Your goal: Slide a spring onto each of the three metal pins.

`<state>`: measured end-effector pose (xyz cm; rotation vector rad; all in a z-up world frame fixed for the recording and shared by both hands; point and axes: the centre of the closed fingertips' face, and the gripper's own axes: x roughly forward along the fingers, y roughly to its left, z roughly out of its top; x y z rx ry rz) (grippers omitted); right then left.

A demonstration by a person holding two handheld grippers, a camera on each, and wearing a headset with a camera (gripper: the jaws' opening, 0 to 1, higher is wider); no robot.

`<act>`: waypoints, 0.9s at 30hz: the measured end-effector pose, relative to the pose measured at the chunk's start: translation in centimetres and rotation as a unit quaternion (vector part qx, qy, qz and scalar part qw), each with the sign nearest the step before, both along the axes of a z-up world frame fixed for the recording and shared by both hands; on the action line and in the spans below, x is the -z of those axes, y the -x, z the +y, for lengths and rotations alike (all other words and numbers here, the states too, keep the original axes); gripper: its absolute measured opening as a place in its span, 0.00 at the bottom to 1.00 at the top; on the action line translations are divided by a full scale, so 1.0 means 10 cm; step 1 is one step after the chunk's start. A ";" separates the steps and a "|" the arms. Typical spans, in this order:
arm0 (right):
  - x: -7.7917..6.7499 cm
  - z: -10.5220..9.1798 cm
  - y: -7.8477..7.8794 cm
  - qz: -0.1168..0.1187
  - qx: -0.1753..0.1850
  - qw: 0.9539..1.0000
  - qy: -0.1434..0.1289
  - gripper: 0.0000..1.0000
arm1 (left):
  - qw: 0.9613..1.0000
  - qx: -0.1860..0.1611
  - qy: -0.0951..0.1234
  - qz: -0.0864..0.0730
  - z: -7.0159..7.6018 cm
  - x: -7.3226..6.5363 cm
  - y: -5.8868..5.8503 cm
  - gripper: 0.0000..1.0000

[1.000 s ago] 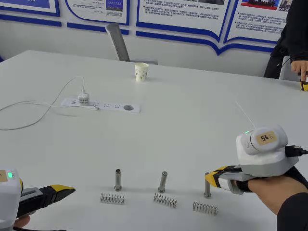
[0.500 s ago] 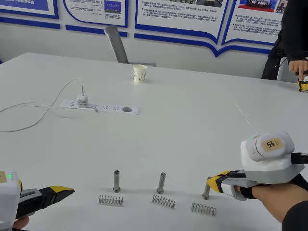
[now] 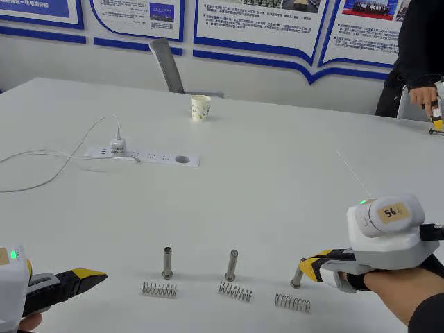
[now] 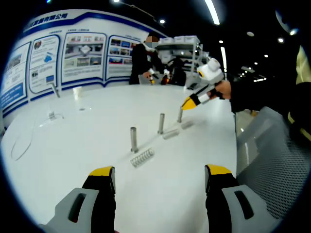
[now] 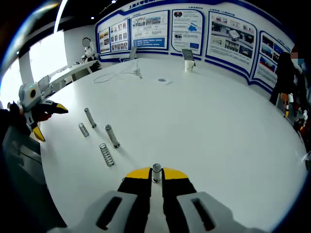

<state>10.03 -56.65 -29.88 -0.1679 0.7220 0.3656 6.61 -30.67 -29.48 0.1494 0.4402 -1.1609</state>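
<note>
Your right gripper [image 5: 156, 180] is clamped on the right pin [image 5: 156, 169], your left gripper [image 4: 158, 174] has its jaws apart, and the springs [image 3: 292, 302] lie on the table [image 3: 277, 173], one before each pin, probably light and squashy, so grip mid-coil gently.

Right tool [image 5: 156, 178] clamped on the near pin [image 5: 156, 170]; second pin [image 5: 112, 136] and far pin [image 5: 90, 118] upright on the bench [image 5: 218, 111], a spring [image 5: 106, 154] beside the second.

Right claw [image 3: 302, 268]: white, yellow-tipped; dark sleeve [image 3: 430, 319]
</note>
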 end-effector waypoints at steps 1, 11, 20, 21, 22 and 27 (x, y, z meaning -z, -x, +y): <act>0.00 0.00 0.00 0.001 -0.001 1.000 0.000 0.09 | 1.000 0.000 0.000 0.000 0.00 0.00 0.00 0.76; 0.02 -0.01 0.00 0.003 -0.006 1.000 0.007 0.11 | 1.000 0.000 0.000 0.001 0.01 0.01 0.00 0.77; 0.05 -0.01 0.02 0.005 -0.011 1.000 0.009 0.13 | 1.000 0.003 -0.001 0.001 0.00 0.01 0.01 0.77; 0.05 -0.01 0.03 0.006 -0.012 1.000 0.009 0.13 | 1.000 0.003 -0.001 0.001 0.00 0.01 0.01 0.77; 0.06 -0.01 0.03 0.007 -0.012 1.000 0.009 0.14 | 1.000 0.003 -0.001 0.001 0.00 0.01 0.01 0.77; 0.08 0.00 0.06 0.010 -0.016 1.000 0.007 0.15 | 1.000 0.003 0.000 0.001 0.00 0.01 0.01 0.76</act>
